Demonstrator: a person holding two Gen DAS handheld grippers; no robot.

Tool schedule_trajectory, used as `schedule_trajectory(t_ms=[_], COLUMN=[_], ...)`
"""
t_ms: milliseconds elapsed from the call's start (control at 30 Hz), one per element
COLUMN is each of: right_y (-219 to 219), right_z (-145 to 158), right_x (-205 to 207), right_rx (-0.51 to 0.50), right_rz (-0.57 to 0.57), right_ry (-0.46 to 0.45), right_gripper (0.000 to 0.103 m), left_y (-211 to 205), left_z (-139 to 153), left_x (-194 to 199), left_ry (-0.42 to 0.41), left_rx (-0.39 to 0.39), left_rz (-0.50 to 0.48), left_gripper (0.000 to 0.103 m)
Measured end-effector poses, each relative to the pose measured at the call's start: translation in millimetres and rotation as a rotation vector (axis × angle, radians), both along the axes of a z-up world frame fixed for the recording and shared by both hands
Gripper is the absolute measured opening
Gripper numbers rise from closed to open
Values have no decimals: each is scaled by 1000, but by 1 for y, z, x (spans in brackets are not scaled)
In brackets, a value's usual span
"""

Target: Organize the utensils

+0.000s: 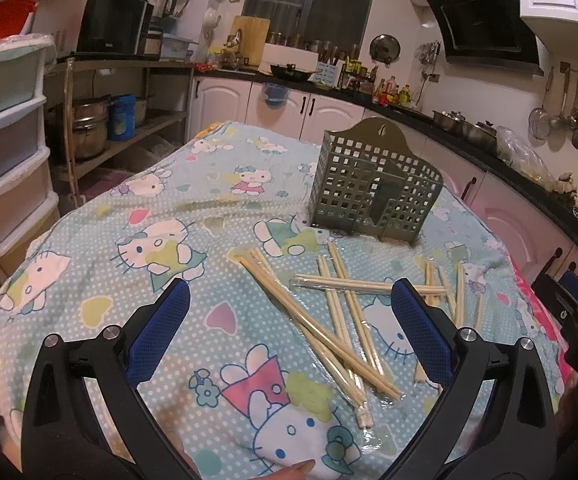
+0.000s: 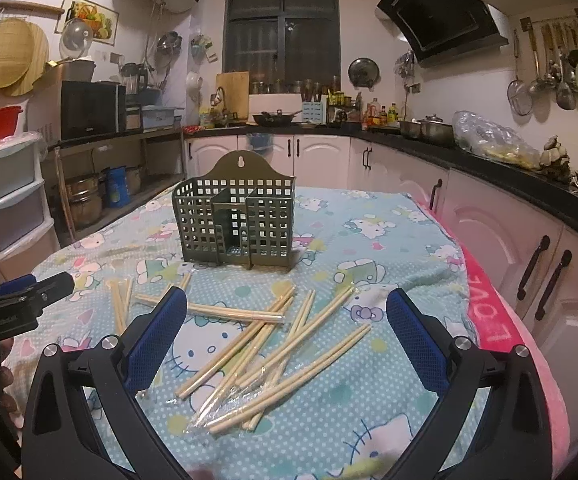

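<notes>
Several pairs of wooden chopsticks (image 1: 341, 316) in clear wrappers lie scattered on a cartoon-cat tablecloth (image 1: 129, 216). The same chopsticks (image 2: 265, 344) spread out in front of my right gripper. Behind them stands an olive-green perforated utensil holder (image 1: 373, 184), upright and with nothing in it (image 2: 235, 222). My left gripper (image 1: 289, 300) hovers open above the near ends of the chopsticks. My right gripper (image 2: 287, 308) is also open, just above the pile, holding nothing. The right gripper's body (image 1: 577, 320) shows at the right edge of the left wrist view; the left gripper's body (image 2: 21, 300) shows at the left edge of the right wrist view.
The table sits in a kitchen. White plastic drawers (image 1: 5, 140) stand to the left, a shelf with pots (image 1: 93, 124) behind them. A black counter with pale cabinets (image 2: 509, 208) runs close along the right side. A pink cloth edge (image 2: 489, 312) hangs at the table's right.
</notes>
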State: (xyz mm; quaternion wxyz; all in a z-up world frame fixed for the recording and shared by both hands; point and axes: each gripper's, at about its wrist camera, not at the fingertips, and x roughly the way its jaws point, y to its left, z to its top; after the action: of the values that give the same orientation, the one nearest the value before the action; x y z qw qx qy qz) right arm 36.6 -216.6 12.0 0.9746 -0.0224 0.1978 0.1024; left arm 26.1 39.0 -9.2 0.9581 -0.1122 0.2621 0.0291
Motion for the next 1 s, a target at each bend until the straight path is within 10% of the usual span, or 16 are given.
schedule_trajectory(t_ms=[533,1000], right_y=[27,85], right_z=[-10,-25], right_x=[44,78], right_rx=[-46,-209], right_rz=[112,344], right_ry=[106,178], right_gripper=[97,97], left_y=[42,62], left_z=[-18,-41], left_x=[45,99], left_ry=[144,314], left_rx=[-122,-311], left_rz=[17,-50], left_gripper=[91,39])
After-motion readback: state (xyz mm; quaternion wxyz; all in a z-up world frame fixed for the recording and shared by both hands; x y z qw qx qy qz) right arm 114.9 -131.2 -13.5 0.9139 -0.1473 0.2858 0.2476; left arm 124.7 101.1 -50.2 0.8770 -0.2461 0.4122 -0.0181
